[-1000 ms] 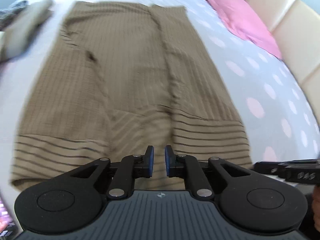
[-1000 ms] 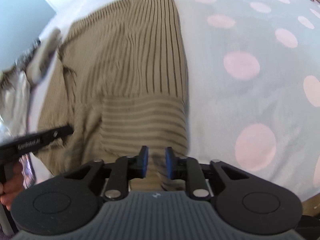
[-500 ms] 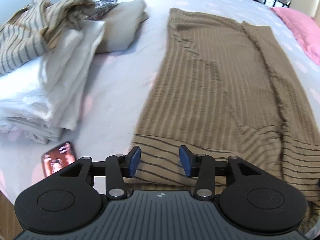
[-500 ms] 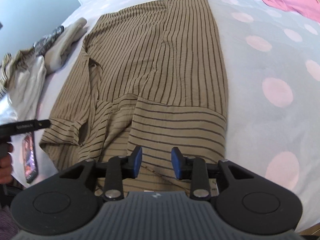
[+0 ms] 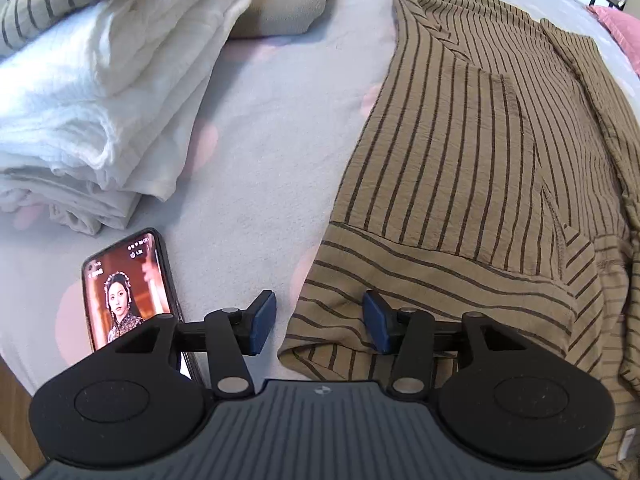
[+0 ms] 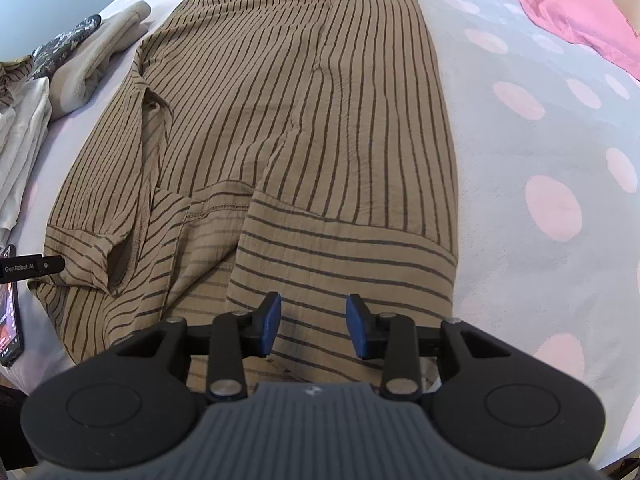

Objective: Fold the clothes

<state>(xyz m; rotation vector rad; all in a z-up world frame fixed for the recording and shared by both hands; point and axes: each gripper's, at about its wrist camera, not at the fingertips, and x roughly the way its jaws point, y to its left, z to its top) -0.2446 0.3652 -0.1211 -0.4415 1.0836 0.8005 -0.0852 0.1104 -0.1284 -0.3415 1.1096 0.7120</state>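
Observation:
A tan shirt with dark stripes (image 5: 460,160) lies flat on the bed, both sleeves folded across its near end (image 6: 320,120). My left gripper (image 5: 319,320) hovers at the shirt's near left corner. Its jaws are closing; the corner's edge lies between them, but the pads do not press it. One of its fingers (image 6: 32,267) shows at the left edge of the right wrist view. My right gripper (image 6: 314,322) hangs over the near hem on the right side. Its jaws are opening, with striped cloth beneath them and nothing gripped.
A lit phone (image 5: 124,288) lies on the sheet just left of the left gripper. Beyond it is a stack of folded white clothes (image 5: 100,100) and a beige folded garment (image 5: 288,0). A pink pillow (image 6: 580,12) lies far right on the dotted sheet (image 6: 540,160).
Both grippers went from nearly shut to open. The left one swung left to the shirt's near left corner, bringing the phone and clothes stack into view. The right one sank toward the hem.

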